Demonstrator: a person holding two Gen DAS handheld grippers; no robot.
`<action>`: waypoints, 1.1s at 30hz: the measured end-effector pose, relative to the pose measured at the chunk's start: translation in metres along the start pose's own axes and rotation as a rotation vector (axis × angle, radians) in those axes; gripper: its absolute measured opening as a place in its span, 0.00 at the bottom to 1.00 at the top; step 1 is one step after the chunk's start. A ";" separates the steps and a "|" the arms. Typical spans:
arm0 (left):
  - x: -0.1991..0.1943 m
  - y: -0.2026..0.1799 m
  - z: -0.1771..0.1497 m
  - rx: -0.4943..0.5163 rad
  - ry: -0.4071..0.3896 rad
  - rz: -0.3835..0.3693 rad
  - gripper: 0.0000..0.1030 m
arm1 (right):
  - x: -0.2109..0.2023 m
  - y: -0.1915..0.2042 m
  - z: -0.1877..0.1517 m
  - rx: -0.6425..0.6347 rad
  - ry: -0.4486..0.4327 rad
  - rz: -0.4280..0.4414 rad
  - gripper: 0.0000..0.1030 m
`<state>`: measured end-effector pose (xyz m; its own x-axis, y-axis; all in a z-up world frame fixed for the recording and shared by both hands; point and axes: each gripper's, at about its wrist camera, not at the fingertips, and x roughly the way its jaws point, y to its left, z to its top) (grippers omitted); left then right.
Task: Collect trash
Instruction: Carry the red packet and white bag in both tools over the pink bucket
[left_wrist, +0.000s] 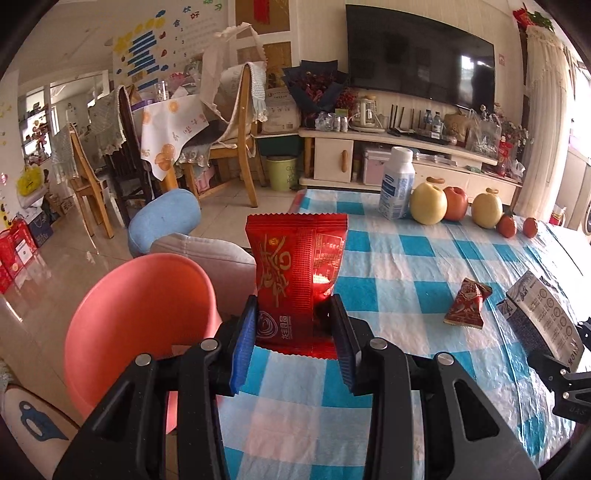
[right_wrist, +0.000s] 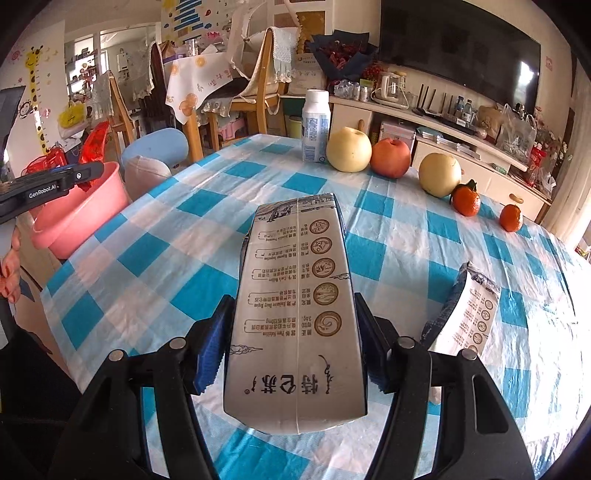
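My left gripper (left_wrist: 294, 306) is shut on a red snack packet (left_wrist: 295, 266), held upright over the table's left edge. Just left of it and lower stands a pink basin (left_wrist: 147, 295). In the right wrist view my right gripper (right_wrist: 294, 301) is shut on a grey milk carton (right_wrist: 299, 350), held above the checked tablecloth (right_wrist: 207, 206). A second milk carton (right_wrist: 469, 310) lies on the table to its right. A small red candy wrapper (left_wrist: 467, 304) lies on the cloth. The right wrist view also shows the left gripper (right_wrist: 55, 181) with the packet (right_wrist: 96, 142) over the basin (right_wrist: 85, 218).
At the table's far side stand a white bottle (right_wrist: 316, 127), two pears (right_wrist: 349, 149), an apple (right_wrist: 390, 158) and two tangerines (right_wrist: 466, 199). A blue stool (left_wrist: 164, 219) and a grey cushion (left_wrist: 218, 254) sit beyond the basin. Chairs and a TV cabinet fill the background.
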<state>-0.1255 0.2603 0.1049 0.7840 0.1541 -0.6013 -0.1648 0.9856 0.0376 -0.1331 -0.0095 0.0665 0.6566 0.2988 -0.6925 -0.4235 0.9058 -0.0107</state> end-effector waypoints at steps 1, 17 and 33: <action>-0.001 0.003 0.000 -0.004 -0.004 0.012 0.39 | -0.001 0.003 0.004 0.003 -0.006 0.005 0.62; -0.005 0.067 0.009 -0.134 -0.028 0.131 0.39 | -0.013 0.099 0.082 -0.163 -0.107 0.085 0.62; 0.002 0.145 0.008 -0.311 -0.013 0.269 0.39 | 0.026 0.213 0.133 -0.330 -0.099 0.225 0.62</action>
<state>-0.1431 0.4039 0.1152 0.6954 0.4066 -0.5925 -0.5366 0.8422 -0.0520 -0.1229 0.2312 0.1423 0.5753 0.5204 -0.6310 -0.7299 0.6748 -0.1088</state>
